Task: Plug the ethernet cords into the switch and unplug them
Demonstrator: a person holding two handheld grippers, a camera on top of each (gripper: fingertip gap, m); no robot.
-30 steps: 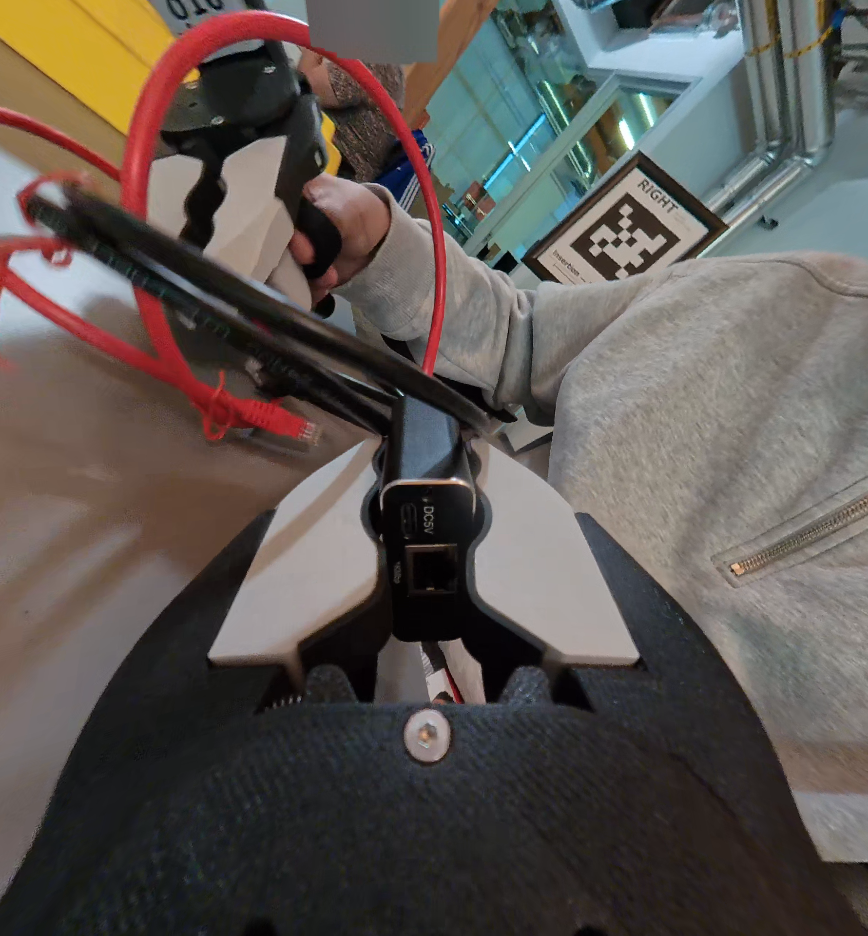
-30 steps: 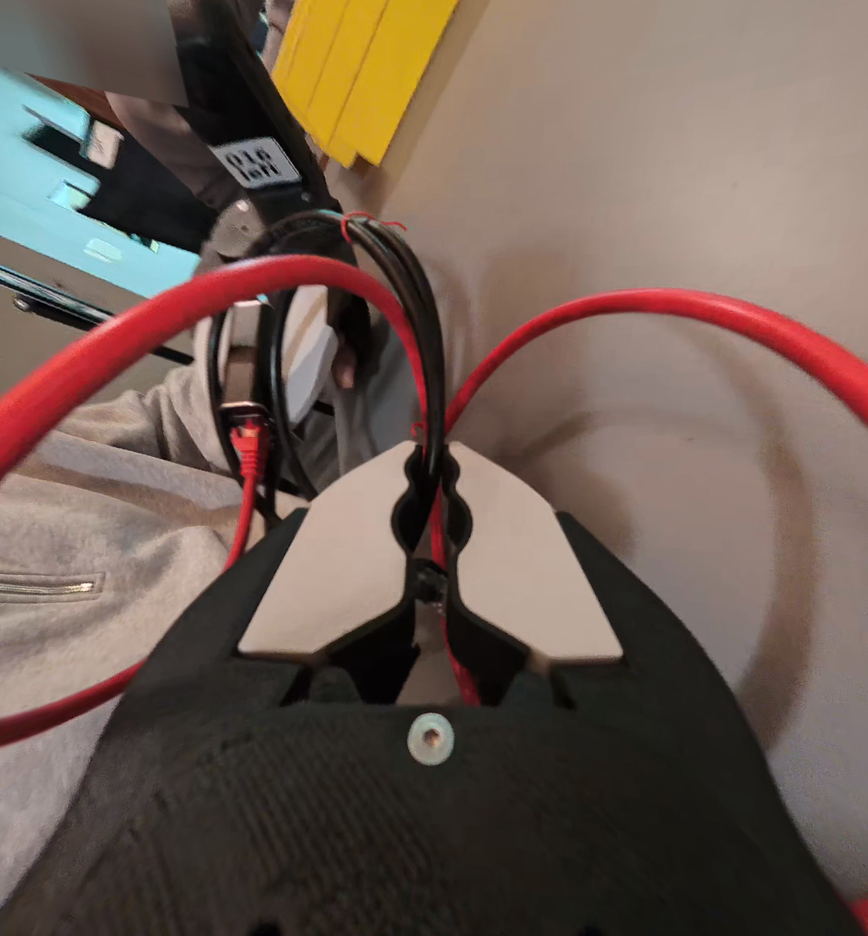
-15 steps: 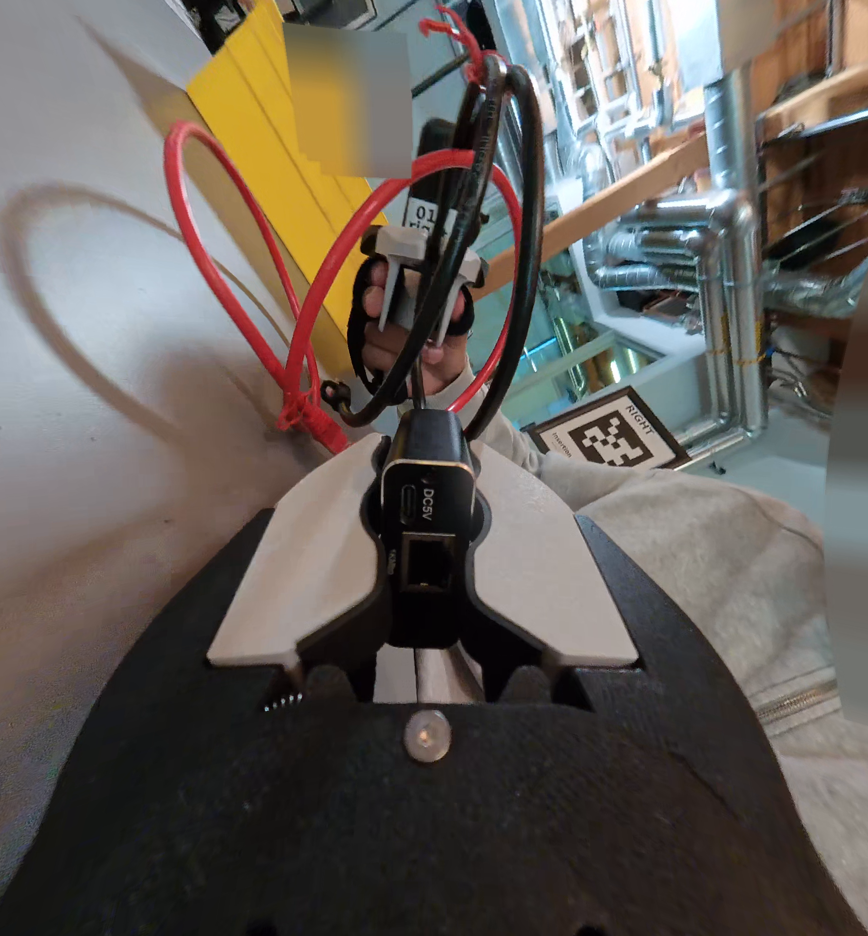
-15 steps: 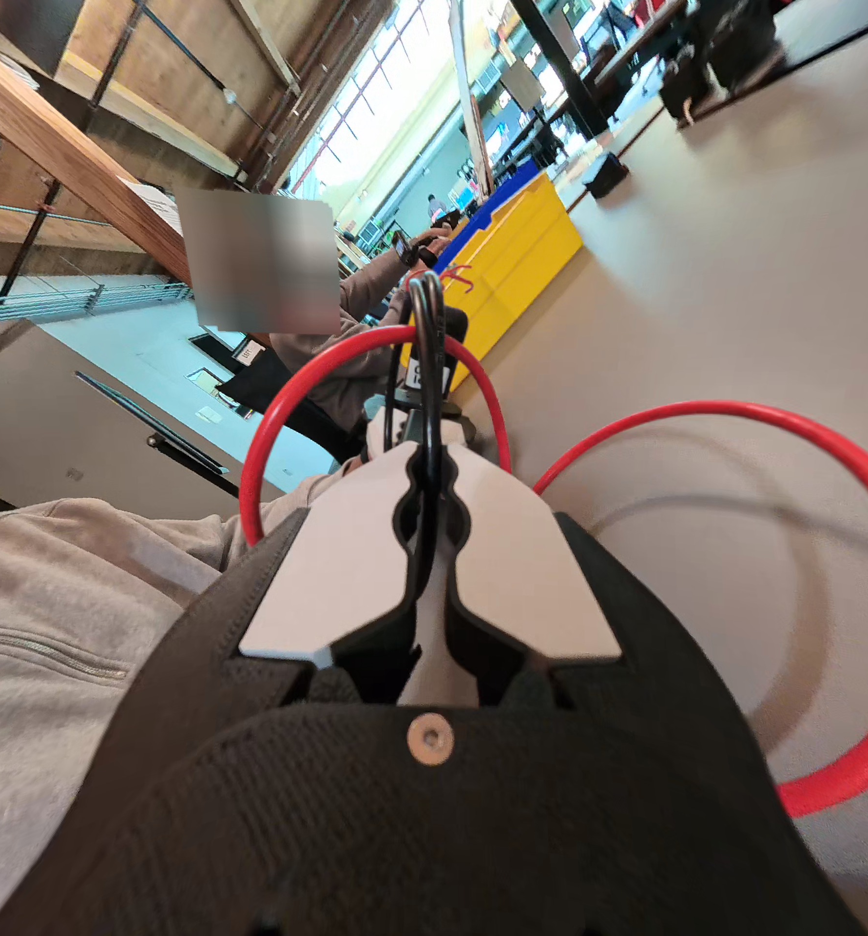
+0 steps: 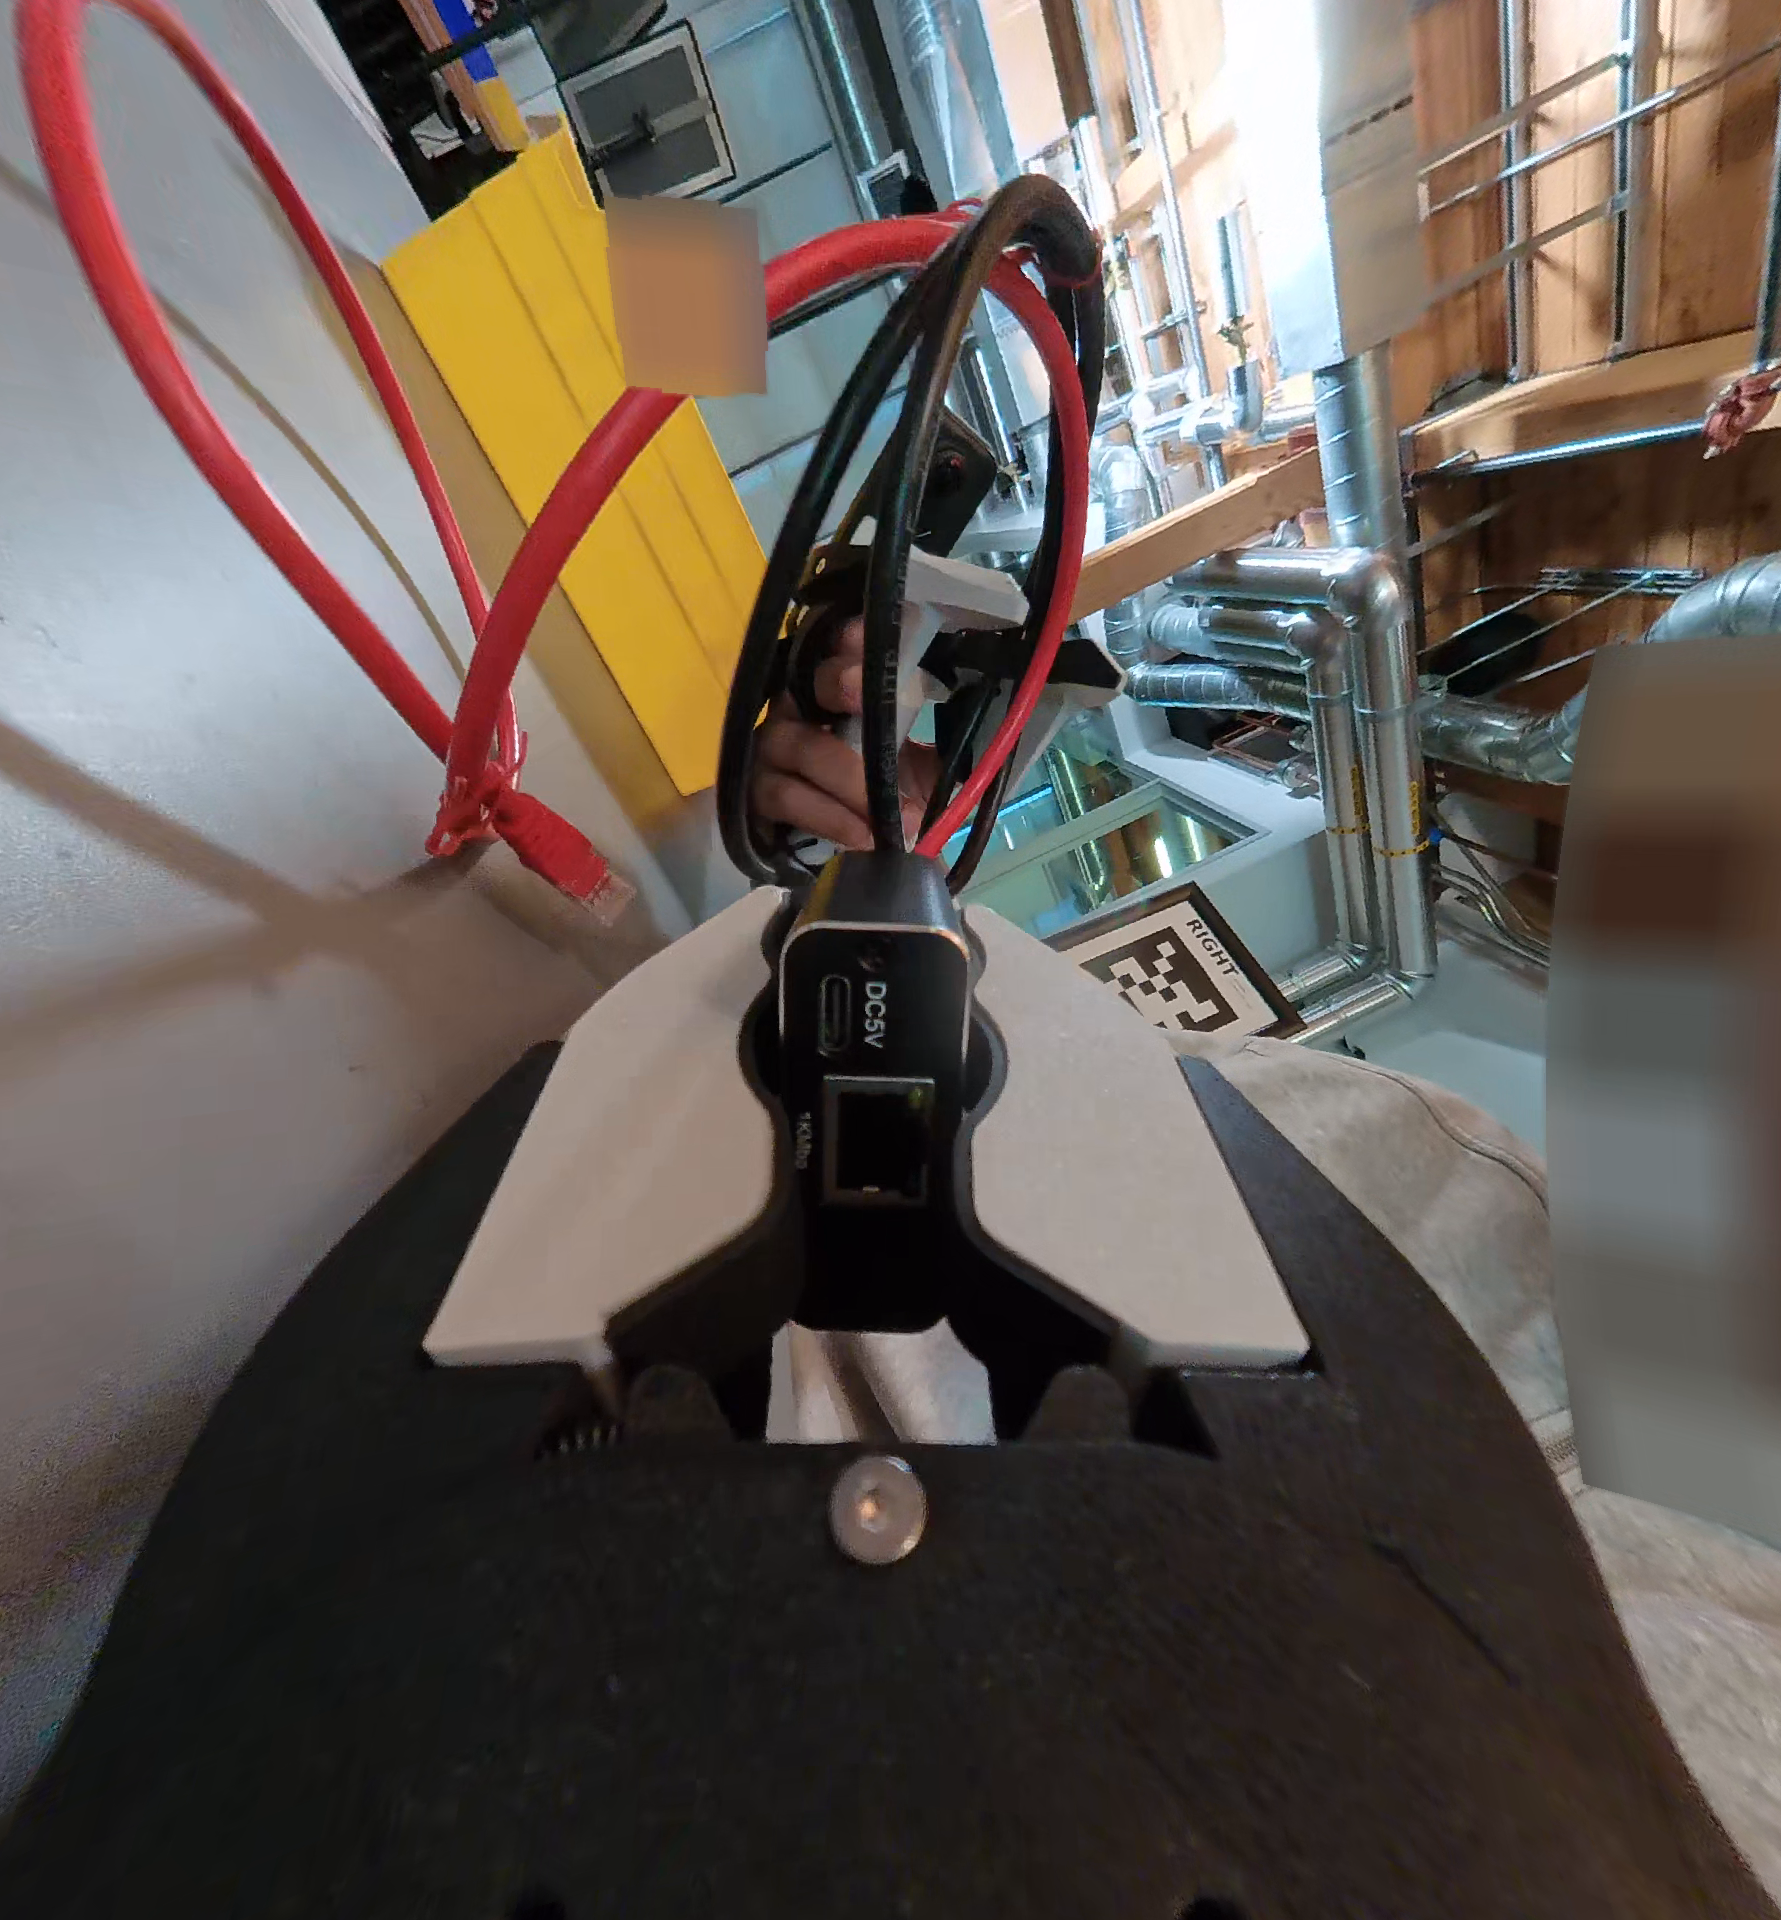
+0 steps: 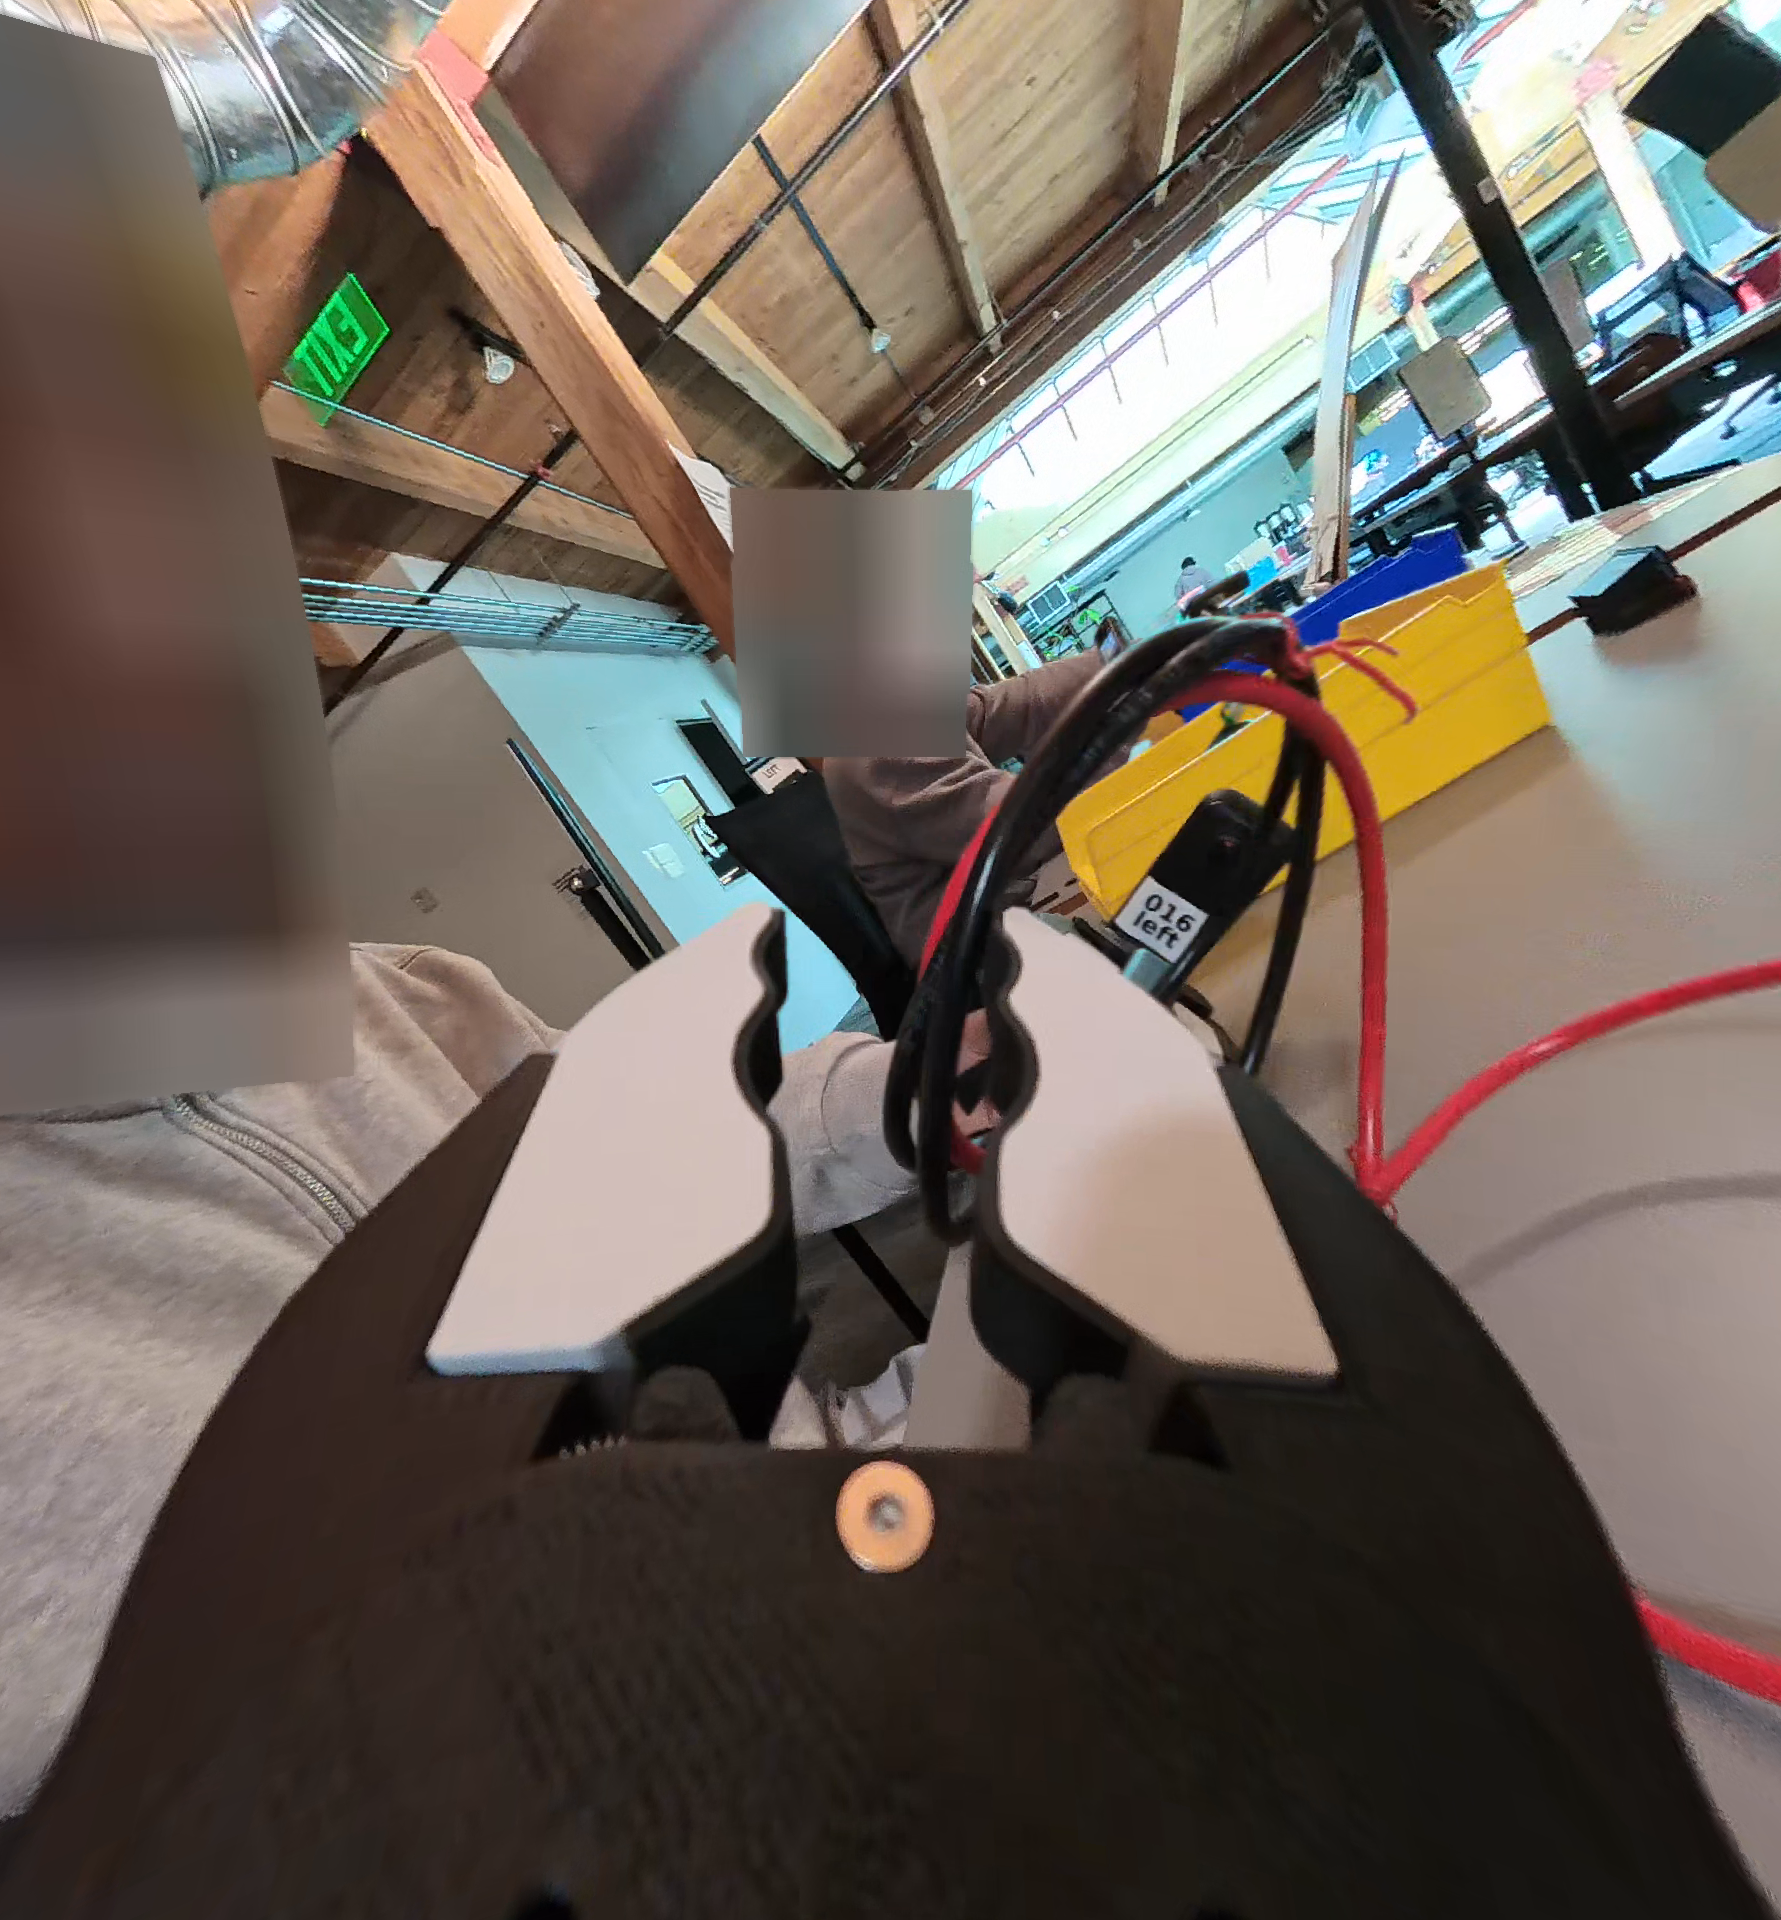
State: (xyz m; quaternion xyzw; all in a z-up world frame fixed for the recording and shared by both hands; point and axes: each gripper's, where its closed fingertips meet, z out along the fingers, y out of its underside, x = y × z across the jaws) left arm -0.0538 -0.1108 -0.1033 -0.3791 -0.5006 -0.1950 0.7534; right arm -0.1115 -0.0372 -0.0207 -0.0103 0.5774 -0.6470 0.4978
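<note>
My left gripper (image 5: pixel 870 914) is shut on a small black switch (image 5: pixel 870 1049), whose empty ethernet port faces the camera. A looped black cable (image 5: pixel 865 540) and a red ethernet cord (image 5: pixel 190 416) rise from the switch's far end. The cord's free red plug (image 5: pixel 574 868) hangs by the table. My right gripper (image 6: pixel 891 935) is open; the black cable loop (image 6: pixel 943 997) passes just inside its right finger (image 6: pixel 1094 1091), not clamped. The right gripper shows beyond the loop in the left wrist view (image 5: pixel 979 644). The left gripper (image 6: pixel 1208 873) shows in the right wrist view.
A yellow bin (image 6: pixel 1385 727) and a blue bin (image 6: pixel 1385 592) stand on the beige table (image 6: pixel 1644 831), with a small black box (image 6: pixel 1634 603) farther back. The red cord (image 6: pixel 1551 1049) loops across the table. A grey-sleeved arm (image 6: pixel 138 1299) is on the left. A framed marker board (image 5: pixel 1177 977) stands behind.
My right gripper has opened and let go of the black cable bundle. Both grippers have tilted upward, so more of the room shows. The left gripper still holds the switch.
</note>
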